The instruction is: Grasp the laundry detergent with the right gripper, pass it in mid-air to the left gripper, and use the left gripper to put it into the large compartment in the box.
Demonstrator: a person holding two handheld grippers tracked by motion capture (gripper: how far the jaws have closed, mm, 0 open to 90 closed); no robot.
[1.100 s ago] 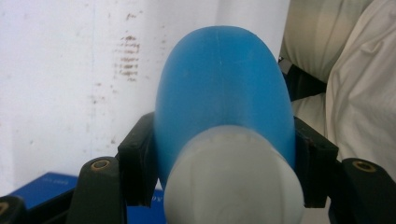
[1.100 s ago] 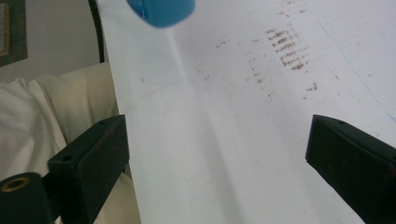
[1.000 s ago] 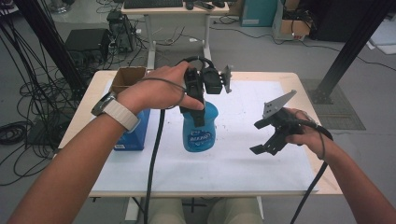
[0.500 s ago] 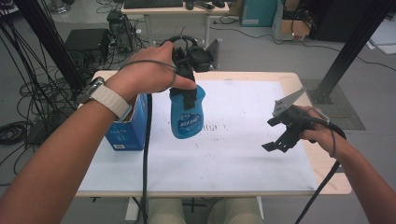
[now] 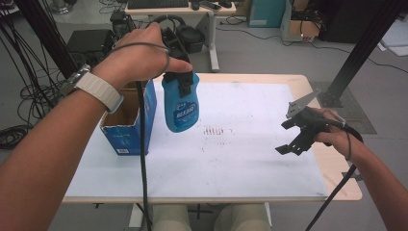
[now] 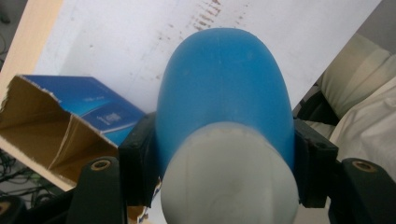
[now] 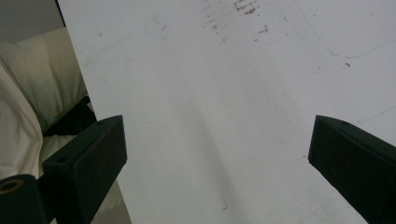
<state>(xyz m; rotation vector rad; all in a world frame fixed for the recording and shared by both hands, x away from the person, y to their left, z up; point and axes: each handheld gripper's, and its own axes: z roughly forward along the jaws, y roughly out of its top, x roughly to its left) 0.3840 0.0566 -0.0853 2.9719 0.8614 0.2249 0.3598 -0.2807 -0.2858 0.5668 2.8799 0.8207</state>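
Observation:
A blue plastic bottle [image 5: 182, 108] hangs in the air above the table's left half, just right of an open blue cardboard box [image 5: 127, 120]. My left gripper [image 5: 183, 84] is shut on the bottle's upper part from above. In the left gripper view the bottle [image 6: 224, 88] and its pale cap [image 6: 229, 182] sit squeezed between the two black jaws of my left gripper [image 6: 217, 158], with the box [image 6: 56, 126] below at the left. My right gripper [image 5: 288, 137] hovers over the table's right side. Its jaws stand wide apart with nothing between them, as the right gripper view [image 7: 217, 154] shows.
A white sheet [image 5: 240, 159] with faint reddish marks [image 5: 214, 130] covers the wooden table [image 5: 337, 187]. Black cables trail from both grippers. A desk, black equipment and cables stand on the floor beyond the far edge. The person's knees lie under the near edge.
The left hand has lifted the bottle off the table and carried it left, next to the box. The right hand has drifted slightly right with its jaws still apart.

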